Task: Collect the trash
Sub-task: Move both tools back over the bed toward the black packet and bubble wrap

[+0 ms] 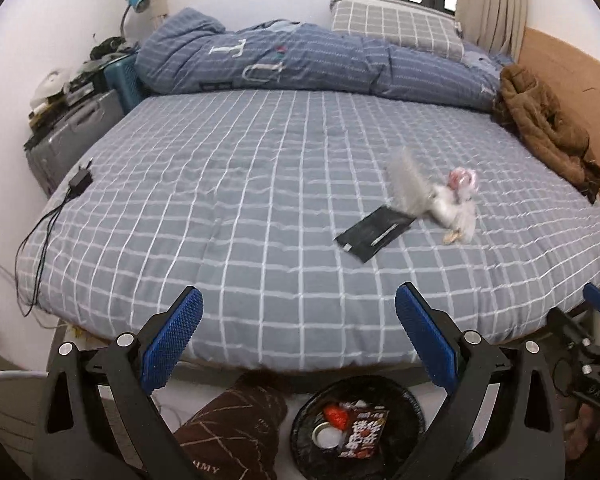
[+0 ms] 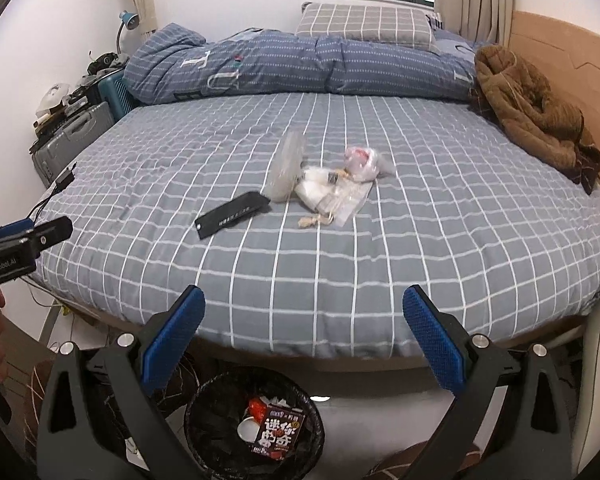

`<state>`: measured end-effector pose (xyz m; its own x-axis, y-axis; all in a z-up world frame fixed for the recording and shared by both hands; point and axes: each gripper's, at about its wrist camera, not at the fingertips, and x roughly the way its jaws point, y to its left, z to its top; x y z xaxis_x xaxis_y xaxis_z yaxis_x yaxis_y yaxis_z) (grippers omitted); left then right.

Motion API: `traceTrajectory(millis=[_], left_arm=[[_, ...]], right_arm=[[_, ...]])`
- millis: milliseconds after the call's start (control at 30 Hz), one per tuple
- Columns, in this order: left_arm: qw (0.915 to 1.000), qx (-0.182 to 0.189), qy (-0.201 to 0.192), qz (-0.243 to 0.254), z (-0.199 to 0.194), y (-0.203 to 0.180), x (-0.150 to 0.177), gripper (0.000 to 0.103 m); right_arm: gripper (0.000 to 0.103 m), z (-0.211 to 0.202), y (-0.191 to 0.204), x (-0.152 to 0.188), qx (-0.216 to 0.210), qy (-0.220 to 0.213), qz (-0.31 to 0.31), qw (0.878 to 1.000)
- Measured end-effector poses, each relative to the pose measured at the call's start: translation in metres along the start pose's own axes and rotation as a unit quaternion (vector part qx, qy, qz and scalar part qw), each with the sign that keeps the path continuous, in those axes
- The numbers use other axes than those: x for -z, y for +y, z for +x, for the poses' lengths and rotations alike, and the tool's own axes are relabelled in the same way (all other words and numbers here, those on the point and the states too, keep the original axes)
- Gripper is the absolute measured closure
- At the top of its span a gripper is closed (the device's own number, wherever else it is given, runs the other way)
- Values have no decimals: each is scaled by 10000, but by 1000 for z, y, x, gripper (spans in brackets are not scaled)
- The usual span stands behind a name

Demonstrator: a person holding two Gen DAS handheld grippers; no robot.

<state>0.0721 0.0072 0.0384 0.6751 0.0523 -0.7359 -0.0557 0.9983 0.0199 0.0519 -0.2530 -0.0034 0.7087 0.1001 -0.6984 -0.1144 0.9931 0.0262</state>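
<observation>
Trash lies in a small heap on the grey checked bed [image 2: 340, 264]: a black flat wrapper [image 2: 232, 214], a clear plastic cup [image 2: 286, 168] on its side, white crumpled plastic bags [image 2: 332, 192], a pink-topped bag [image 2: 362, 162] and a small tan scrap [image 2: 314, 221]. In the left wrist view the same black wrapper [image 1: 374, 232] and blurred white bags [image 1: 452, 204] lie right of centre. A black-lined bin [image 2: 256, 428] on the floor below the bed edge holds a printed box and a red wrapper. Both my left gripper [image 1: 298, 336] and right gripper [image 2: 304, 336] hang open and empty above the bin [image 1: 358, 426].
A folded blue duvet [image 2: 300, 68] and checked pillow [image 2: 364, 26] lie at the far side. A brown jacket [image 2: 532, 108] sits by the wooden headboard. A black charger with cable [image 1: 80, 180] rests on the bed's left edge, beside a grey suitcase [image 1: 72, 132]. A brown slipper [image 1: 236, 432] lies by the bin.
</observation>
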Motion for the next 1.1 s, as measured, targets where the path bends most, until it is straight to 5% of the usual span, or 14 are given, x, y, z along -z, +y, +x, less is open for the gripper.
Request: traceTrajectory(millis=[233, 433, 1100], left_arm=[[9995, -118, -201, 202, 5, -18, -29, 8], [9995, -88, -8, 293, 33, -28, -36, 8], [9901, 689, 778, 947, 194, -72, -53, 8]], right_arm=[[8, 9, -4, -26, 45, -64, -36, 10000], [8, 21, -8, -35, 53, -52, -11, 10000], [8, 155, -34, -79, 264, 444, -20, 9987]])
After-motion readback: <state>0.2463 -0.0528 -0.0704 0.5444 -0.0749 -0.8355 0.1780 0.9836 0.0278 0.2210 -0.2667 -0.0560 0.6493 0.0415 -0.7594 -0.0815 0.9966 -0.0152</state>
